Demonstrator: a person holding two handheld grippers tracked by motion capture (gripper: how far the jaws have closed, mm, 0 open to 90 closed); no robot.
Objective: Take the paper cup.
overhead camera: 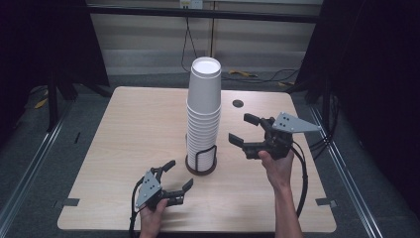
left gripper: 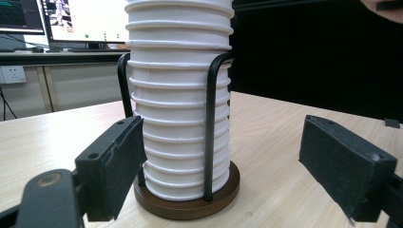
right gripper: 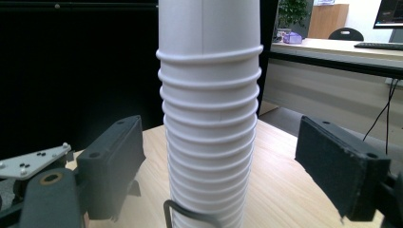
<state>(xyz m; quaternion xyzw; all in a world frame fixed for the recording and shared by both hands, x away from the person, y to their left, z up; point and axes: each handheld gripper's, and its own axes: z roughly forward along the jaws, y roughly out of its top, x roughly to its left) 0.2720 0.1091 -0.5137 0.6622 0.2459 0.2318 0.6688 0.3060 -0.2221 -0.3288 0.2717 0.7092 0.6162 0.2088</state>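
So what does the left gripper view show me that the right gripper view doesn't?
Left gripper view: the round dark-brown wooden base under the stack, and lit computer screens behind. Right gripper view: the smooth side of the topmost cup, and a green potted plant. Both: the tall stack of white paper cups, black wire holder, pale wooden table, and left tongs or right tongs, open.

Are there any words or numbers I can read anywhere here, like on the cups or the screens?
No text can be read here.
Stack of white paper cups: plain, no print.
Monitor behind the table in the left gripper view: coloured marks, too small and blurred to read.
Second monitor beside it: dark, lines too blurred to read.
Screen corner in the right gripper view: too blurred to read.
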